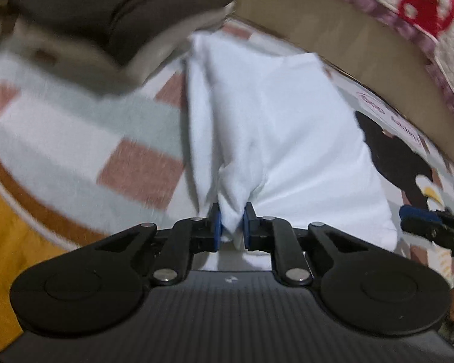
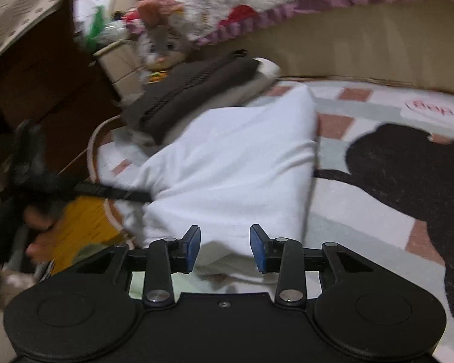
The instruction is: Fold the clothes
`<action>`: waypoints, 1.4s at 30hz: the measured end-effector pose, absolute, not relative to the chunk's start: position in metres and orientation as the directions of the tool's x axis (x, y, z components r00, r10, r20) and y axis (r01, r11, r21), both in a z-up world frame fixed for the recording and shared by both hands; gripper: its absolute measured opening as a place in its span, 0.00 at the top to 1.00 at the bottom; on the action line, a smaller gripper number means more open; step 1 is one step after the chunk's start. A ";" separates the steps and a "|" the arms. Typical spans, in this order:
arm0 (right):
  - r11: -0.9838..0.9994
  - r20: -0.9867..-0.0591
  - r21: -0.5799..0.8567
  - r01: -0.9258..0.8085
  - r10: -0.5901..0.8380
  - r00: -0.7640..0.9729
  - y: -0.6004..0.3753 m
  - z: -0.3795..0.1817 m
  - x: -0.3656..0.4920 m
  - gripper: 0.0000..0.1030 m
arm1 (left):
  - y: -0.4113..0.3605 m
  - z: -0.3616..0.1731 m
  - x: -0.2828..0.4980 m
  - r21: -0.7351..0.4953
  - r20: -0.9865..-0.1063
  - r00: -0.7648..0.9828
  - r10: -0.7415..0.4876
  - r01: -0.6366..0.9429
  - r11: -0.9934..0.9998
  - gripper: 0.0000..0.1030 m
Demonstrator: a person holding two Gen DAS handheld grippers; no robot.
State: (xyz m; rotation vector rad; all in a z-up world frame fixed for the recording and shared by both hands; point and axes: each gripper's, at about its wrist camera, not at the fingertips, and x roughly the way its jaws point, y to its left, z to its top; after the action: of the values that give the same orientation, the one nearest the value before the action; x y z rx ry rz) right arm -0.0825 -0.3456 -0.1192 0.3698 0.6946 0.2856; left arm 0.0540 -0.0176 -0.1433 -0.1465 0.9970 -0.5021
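The white garment (image 1: 287,139) lay partly folded on the rug (image 1: 75,139), beside a stack of folded clothes (image 1: 112,15); more folds seemingly remained. Left tongs (image 1: 232,227) were clamped on its bunched edge; right tongs (image 2: 225,248) stood apart over it.

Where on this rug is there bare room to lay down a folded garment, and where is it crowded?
Bare rug lies right of the white garment, between it, the black mouse-head print and the cardboard wall. Another bare patch lies between the white garment's other side and the rug's rim. The far corner is crowded: the dark folded pile, a plush toy.
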 end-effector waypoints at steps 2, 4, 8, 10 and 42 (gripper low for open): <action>0.896 -0.577 0.438 -0.067 0.337 0.744 -0.353 -0.127 -0.072 0.46 | -0.014 -0.148 0.053 -0.383 -0.759 0.431 -0.488 0.311 0.870 0.88; 0.857 -0.579 0.515 0.002 0.346 0.738 -0.365 -0.139 -0.063 0.43 | -0.014 -0.147 0.052 -0.383 -0.758 0.431 -0.490 0.313 0.869 0.88; 0.779 -0.586 0.627 0.034 0.441 0.680 -0.374 -0.163 -0.053 0.69 | -0.016 -0.145 0.054 -0.397 -0.766 0.418 -0.489 0.291 0.871 0.88; 0.769 -0.561 0.639 0.005 0.462 0.687 -0.372 -0.155 -0.058 0.82 | -0.015 -0.143 0.053 -0.395 -0.772 0.414 -0.483 0.284 0.874 0.88; 0.883 -0.648 0.470 0.005 0.341 0.681 -0.401 -0.115 0.079 0.41 | -0.071 -0.130 0.201 -0.257 -0.730 0.512 -0.453 0.410 0.875 0.35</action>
State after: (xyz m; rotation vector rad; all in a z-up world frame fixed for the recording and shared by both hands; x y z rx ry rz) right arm 0.0790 -0.4008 -0.1153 0.4627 0.8065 0.1965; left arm 0.2007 -0.0708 -0.1300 -0.0536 0.8937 -0.5194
